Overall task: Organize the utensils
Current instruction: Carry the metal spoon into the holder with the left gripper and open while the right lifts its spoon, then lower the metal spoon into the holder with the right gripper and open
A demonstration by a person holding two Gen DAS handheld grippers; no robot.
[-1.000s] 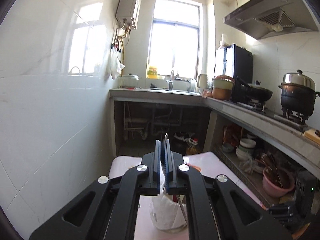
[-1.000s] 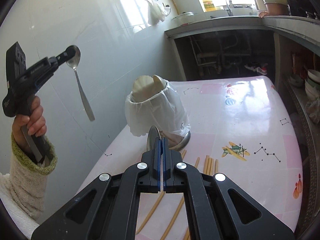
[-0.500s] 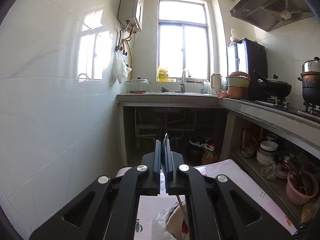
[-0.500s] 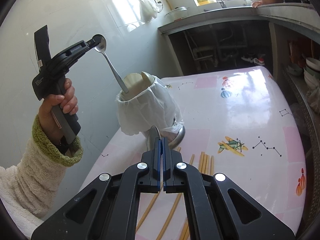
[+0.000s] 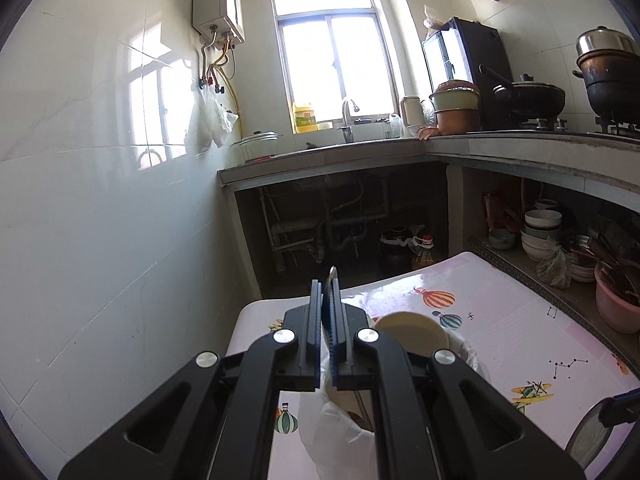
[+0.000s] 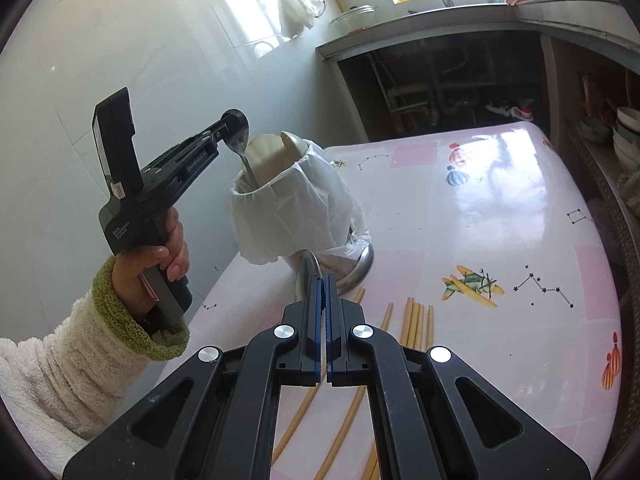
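A utensil holder wrapped in a white plastic bag [image 6: 294,216] stands on the pink patterned table [image 6: 500,216], with cream spoons [image 6: 266,156] standing in it. My left gripper [image 6: 232,128] is shut on the bowl of a metal spoon [image 6: 240,140], whose handle reaches down into the holder. In the left wrist view the spoon bowl edge [image 5: 332,280] sticks up between the shut jaws [image 5: 329,320], above the holder [image 5: 408,336]. My right gripper [image 6: 323,292] is shut on another metal spoon [image 6: 306,276], held low in front of the holder.
Several wooden chopsticks [image 6: 416,320] lie on the table below my right gripper. A tiled wall [image 6: 140,40] runs along the table's left side. A counter with sink [image 5: 348,148] stands beyond, and a shelf of bowls [image 5: 540,228] to the right.
My left gripper has come down and toward the holder, and the spoon's handle has gone from hanging in the air to inside the holder. My right gripper has barely moved.
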